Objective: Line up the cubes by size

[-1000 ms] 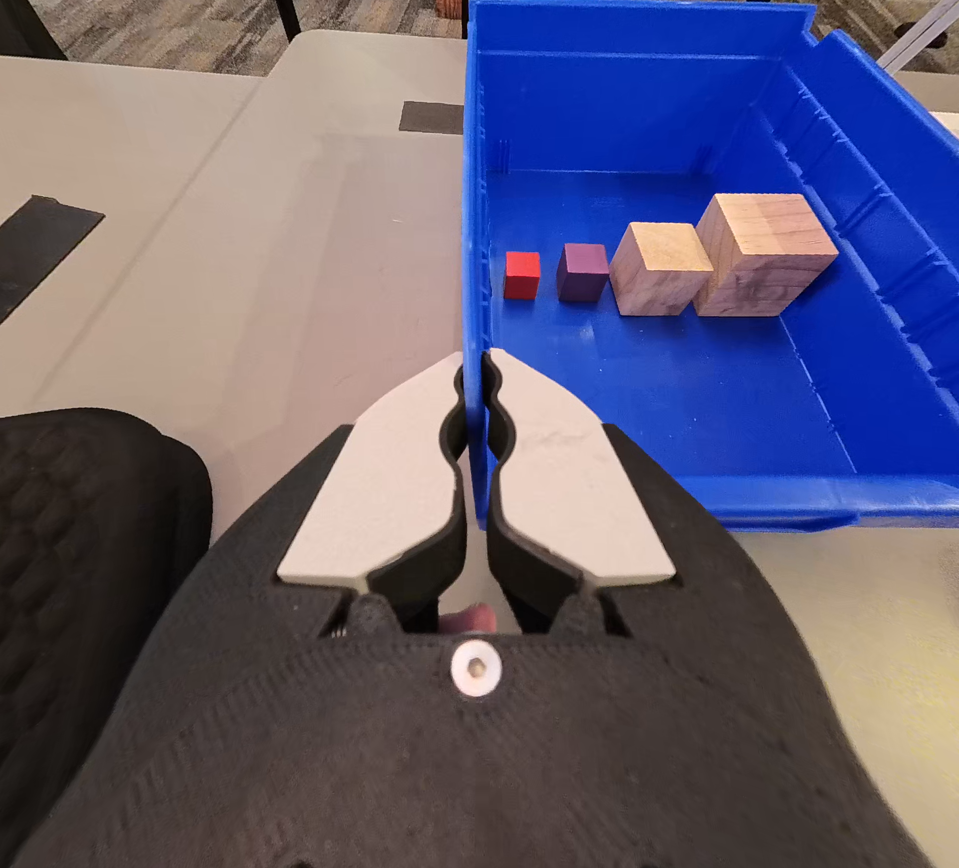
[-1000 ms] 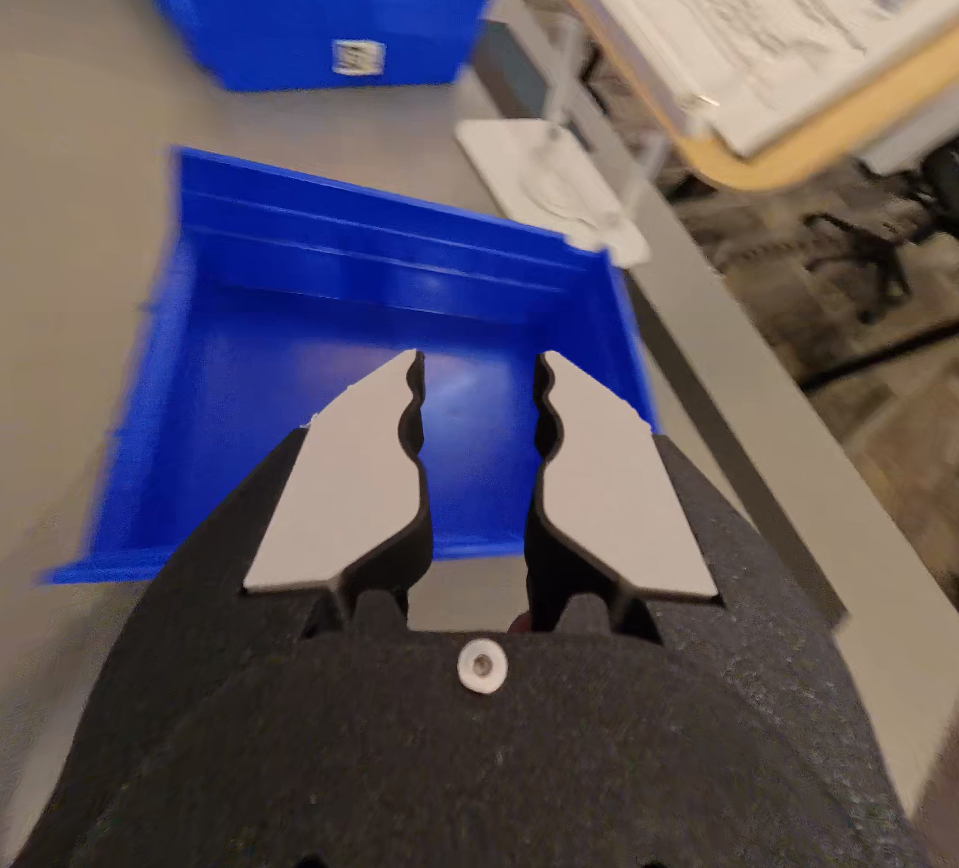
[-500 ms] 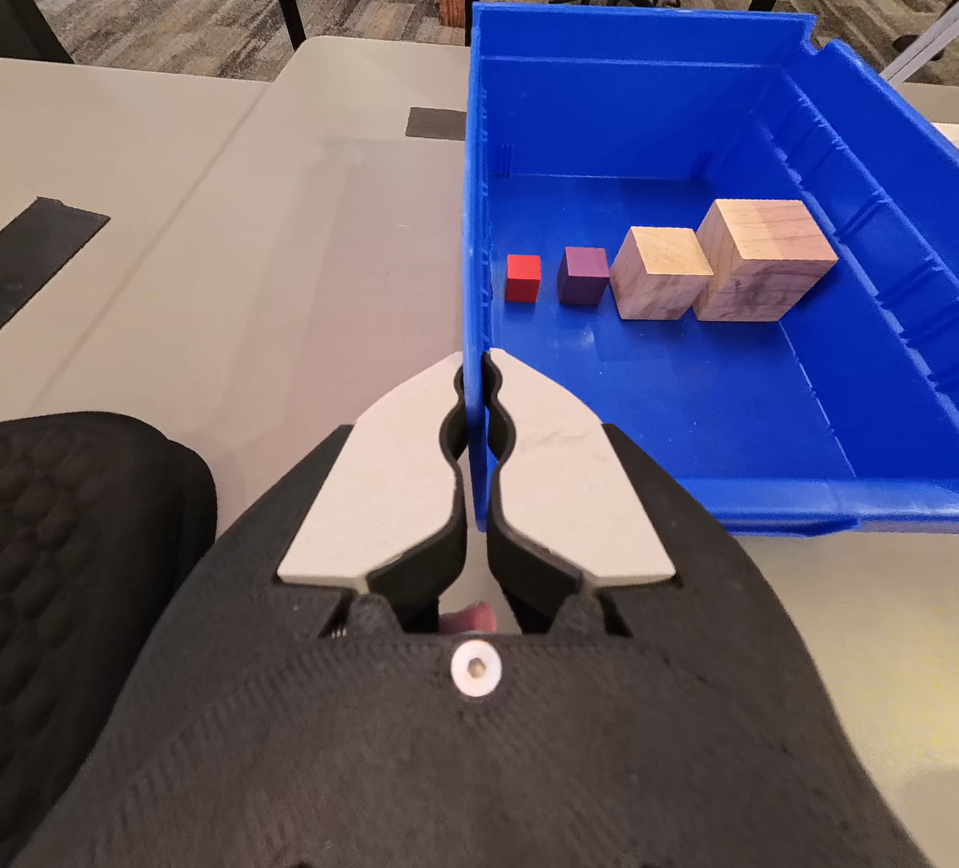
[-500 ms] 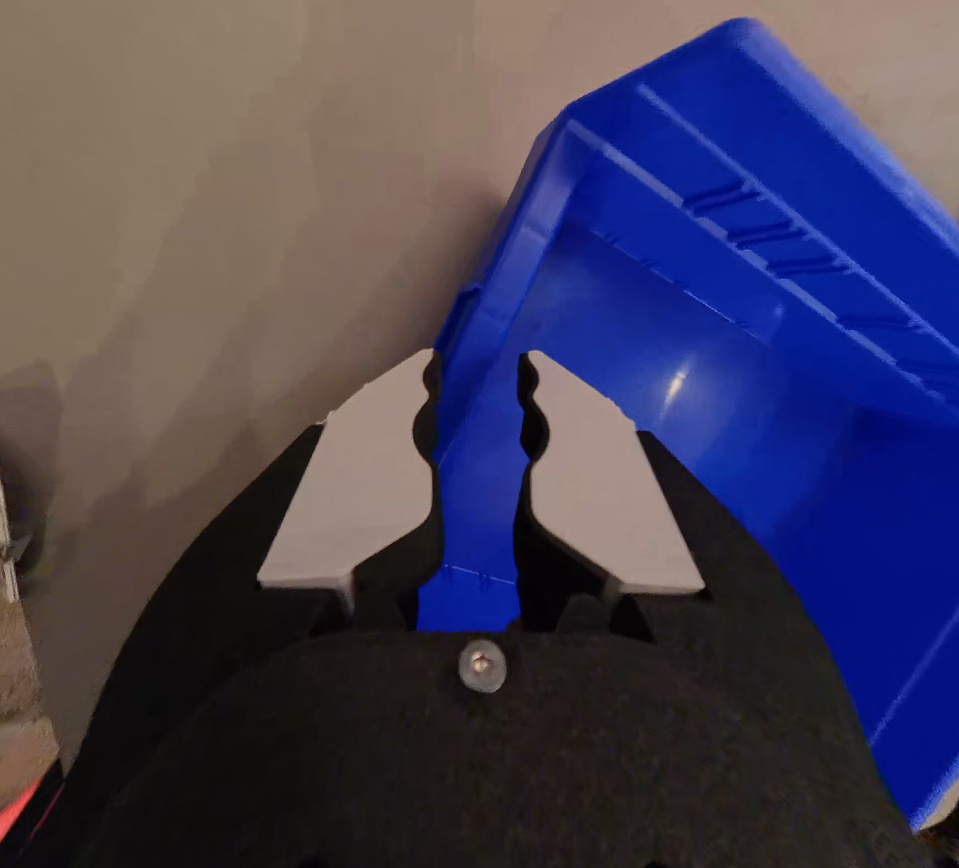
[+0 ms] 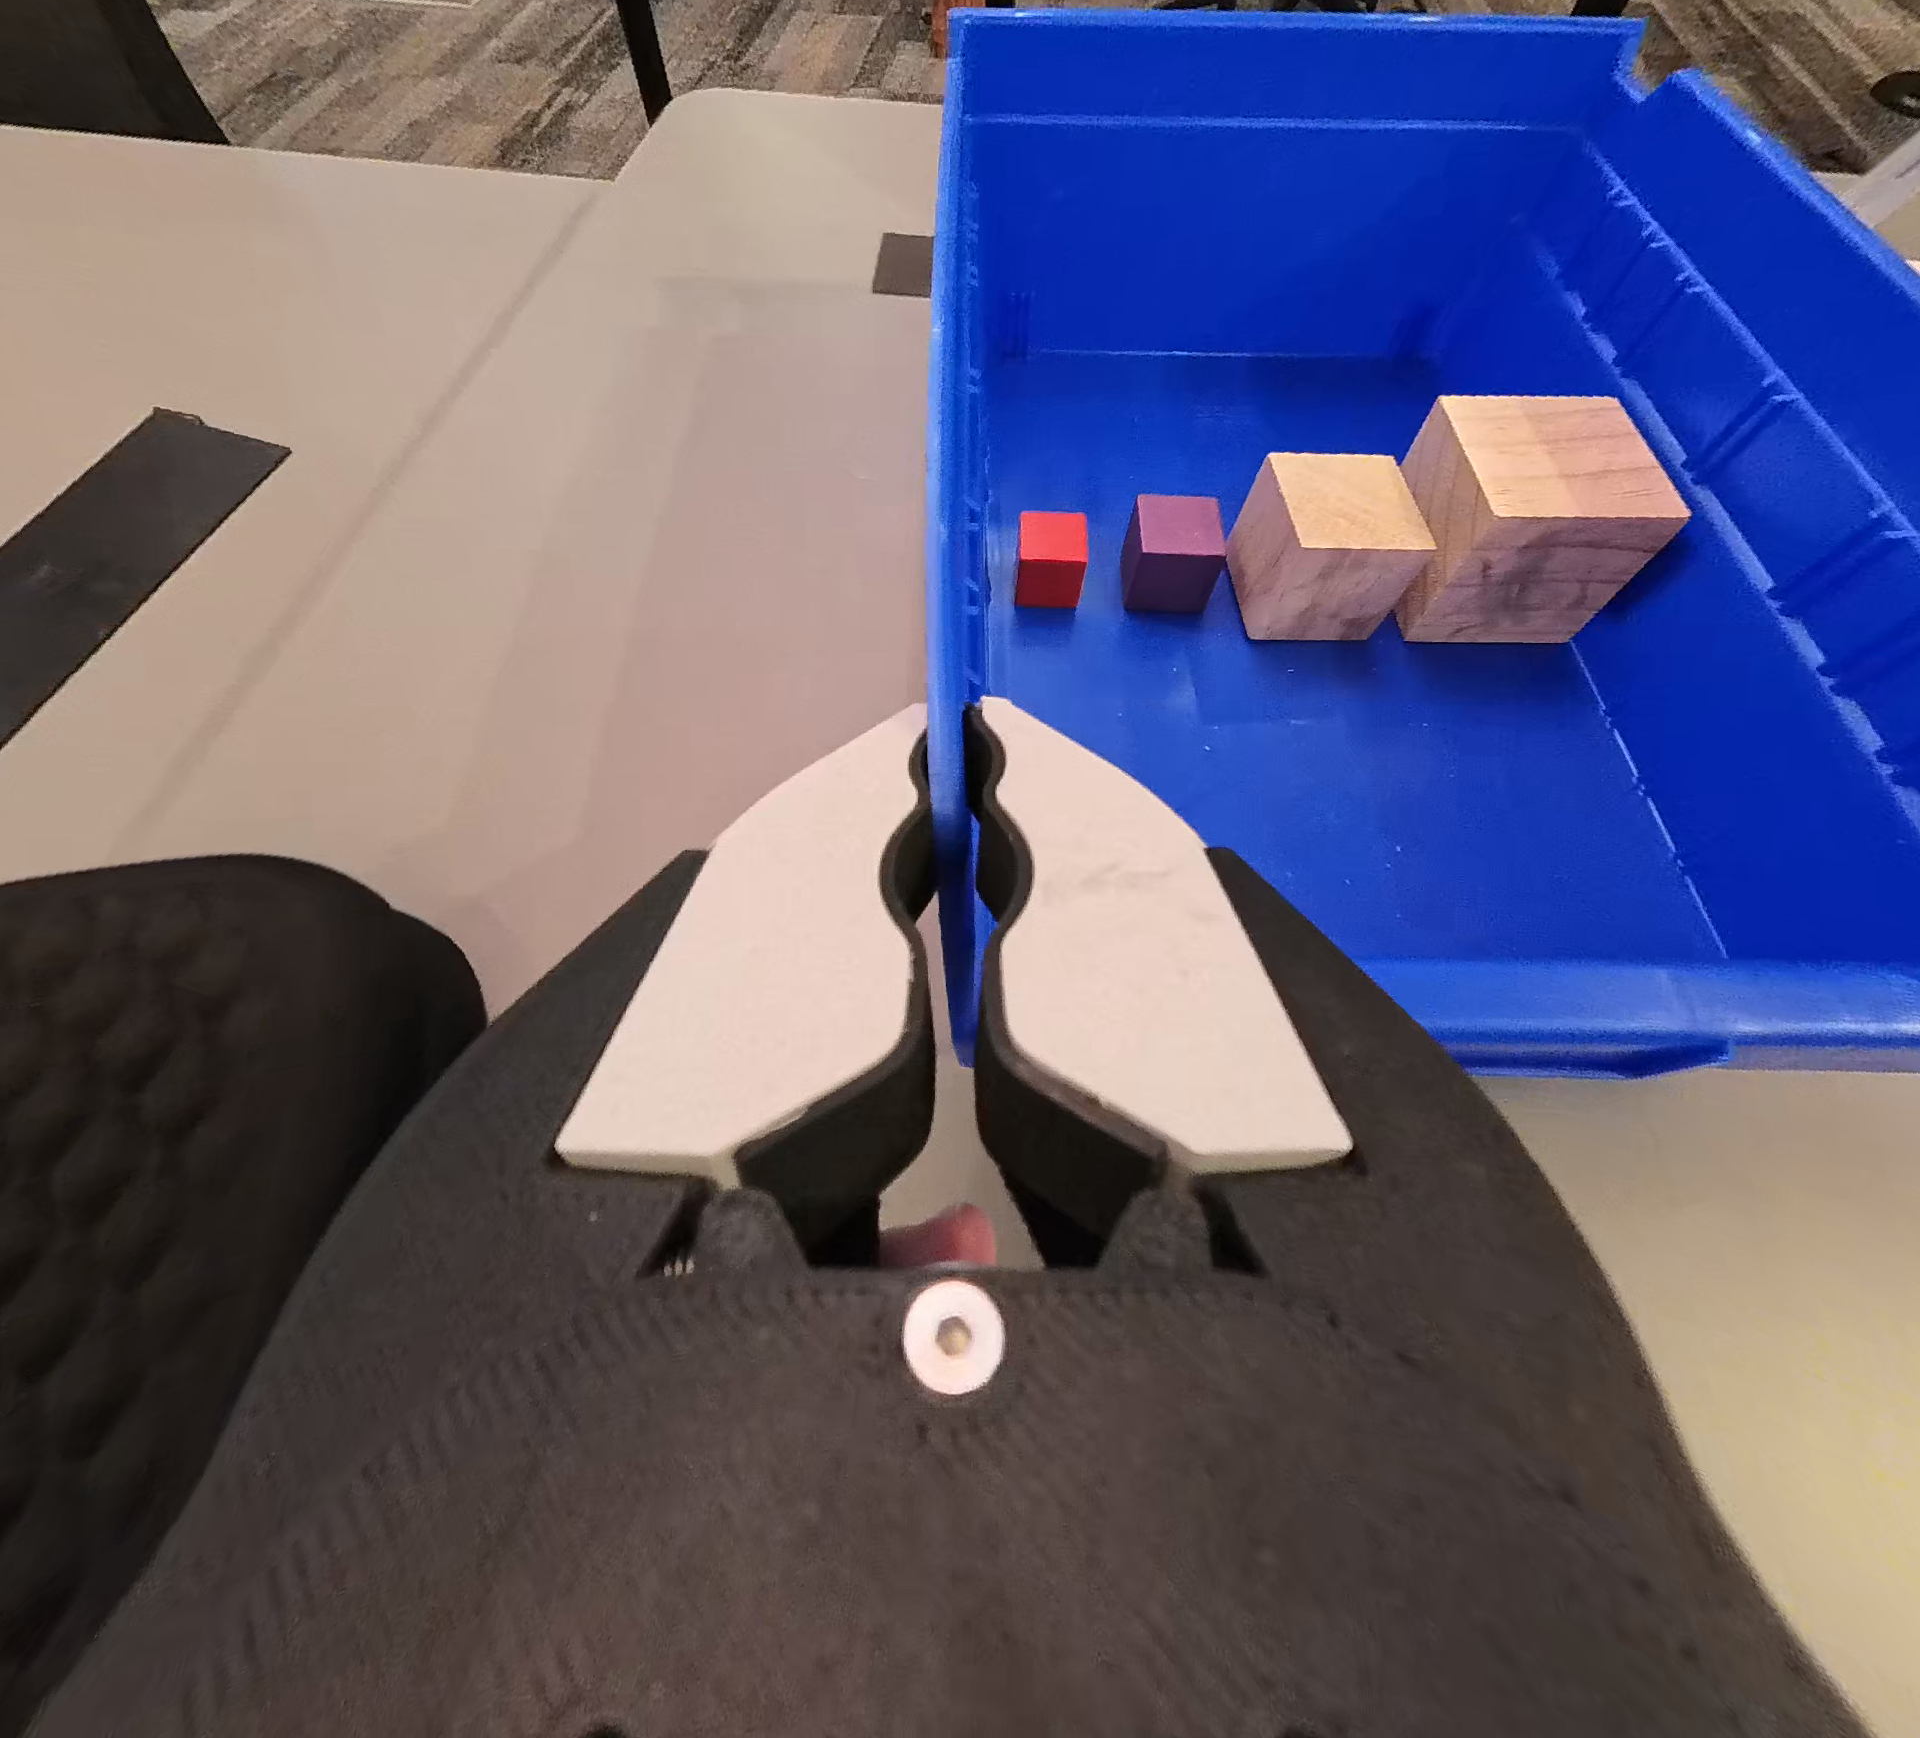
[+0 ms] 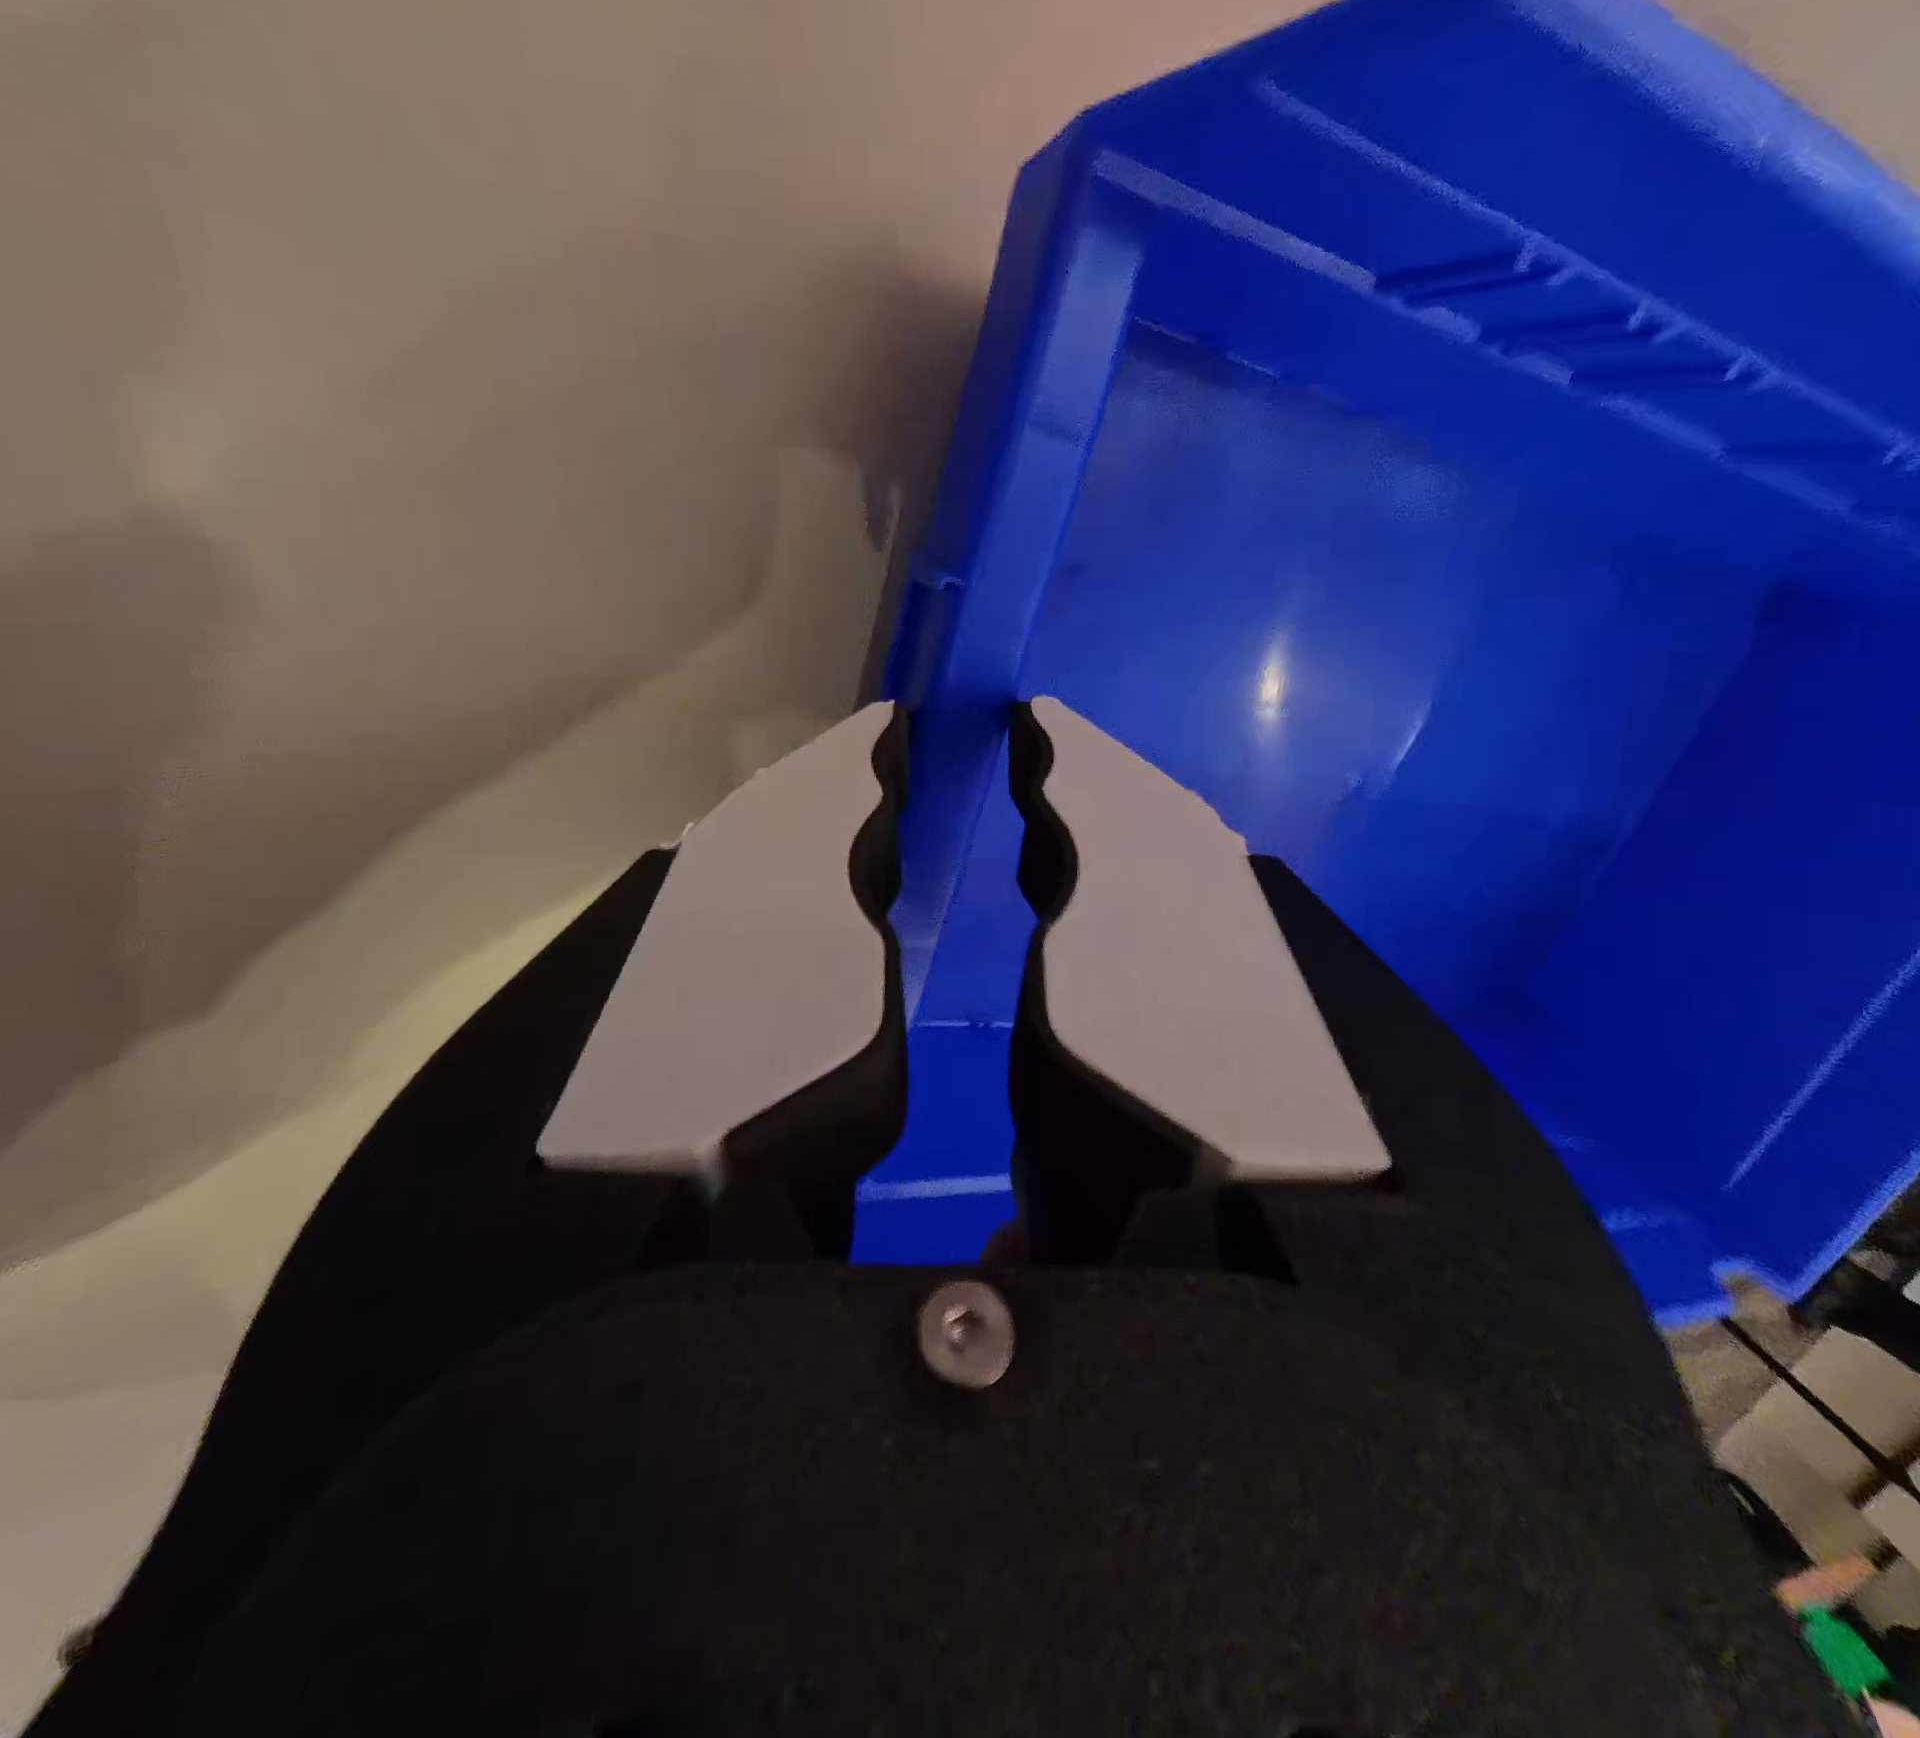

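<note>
In the left wrist view a blue bin (image 5: 1247,254) holds a row of cubes. From left to right they are a small red cube (image 5: 1051,558), a purple cube (image 5: 1172,553), a medium wooden cube (image 5: 1325,545) and a large wooden cube (image 5: 1527,519). The two wooden cubes touch. My left gripper (image 5: 951,717) is shut on the bin's left wall (image 5: 951,441), one finger outside and one inside. In the right wrist view my right gripper (image 6: 956,712) is shut on the rim (image 6: 1049,400) of a second blue bin (image 6: 1455,597). The part of its inside that shows is bare.
The bins stand on a beige table (image 5: 520,493) with black tape patches (image 5: 135,525) (image 5: 904,263). A black padded object (image 5: 156,1013) lies at the left, close to my left gripper. Floor and office chairs lie beyond the table's far edge. Spacing between my two grippers at the tips: around 60 cm.
My right gripper swung from above the empty bin down to its rim, and its jaws narrowed onto the rim. My left gripper stayed shut on the cube bin's wall.
</note>
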Demonstrator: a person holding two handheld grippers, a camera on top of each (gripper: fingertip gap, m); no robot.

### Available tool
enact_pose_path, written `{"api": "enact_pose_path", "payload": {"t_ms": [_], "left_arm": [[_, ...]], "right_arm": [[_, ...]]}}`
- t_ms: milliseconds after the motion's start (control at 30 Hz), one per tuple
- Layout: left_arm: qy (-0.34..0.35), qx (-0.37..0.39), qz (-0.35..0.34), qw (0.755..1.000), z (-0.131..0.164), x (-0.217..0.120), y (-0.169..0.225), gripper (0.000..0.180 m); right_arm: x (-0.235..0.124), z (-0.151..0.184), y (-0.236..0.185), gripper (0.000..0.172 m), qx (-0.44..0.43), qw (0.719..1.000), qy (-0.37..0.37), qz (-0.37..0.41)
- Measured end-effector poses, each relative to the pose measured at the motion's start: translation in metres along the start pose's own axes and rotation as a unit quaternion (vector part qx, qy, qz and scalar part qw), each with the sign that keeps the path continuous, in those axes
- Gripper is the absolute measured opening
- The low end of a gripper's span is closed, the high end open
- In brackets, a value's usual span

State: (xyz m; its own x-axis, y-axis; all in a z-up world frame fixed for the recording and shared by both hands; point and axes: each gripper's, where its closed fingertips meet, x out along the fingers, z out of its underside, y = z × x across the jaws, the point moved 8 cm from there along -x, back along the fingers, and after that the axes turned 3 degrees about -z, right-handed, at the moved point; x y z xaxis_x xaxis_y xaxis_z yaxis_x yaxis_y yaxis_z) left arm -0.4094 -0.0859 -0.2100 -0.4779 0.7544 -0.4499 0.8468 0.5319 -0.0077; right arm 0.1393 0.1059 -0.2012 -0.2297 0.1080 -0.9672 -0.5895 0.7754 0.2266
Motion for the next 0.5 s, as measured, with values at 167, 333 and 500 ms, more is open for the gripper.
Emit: {"api": "enact_pose_path", "payload": {"t_ms": [167,333,500], "left_arm": [[-0.002,-0.003,-0.002,1.0,-0.003,0.007,-0.004,0.002],[-0.002,-0.005,-0.007,1.0,-0.006,0.012,-0.007,0.002],[-0.003,0.0,-0.008,1.0,-0.008,0.017,-0.009,0.002]], "right_arm": [[-0.001,0.036,0.014,0.017,0.024,0.999,-0.034,0.0],[-0.002,0.059,0.023,0.017,0.066,0.998,-0.004,-0.012],[-0.004,0.085,0.028,0.017,0.107,0.994,-0.024,0.006]]}}
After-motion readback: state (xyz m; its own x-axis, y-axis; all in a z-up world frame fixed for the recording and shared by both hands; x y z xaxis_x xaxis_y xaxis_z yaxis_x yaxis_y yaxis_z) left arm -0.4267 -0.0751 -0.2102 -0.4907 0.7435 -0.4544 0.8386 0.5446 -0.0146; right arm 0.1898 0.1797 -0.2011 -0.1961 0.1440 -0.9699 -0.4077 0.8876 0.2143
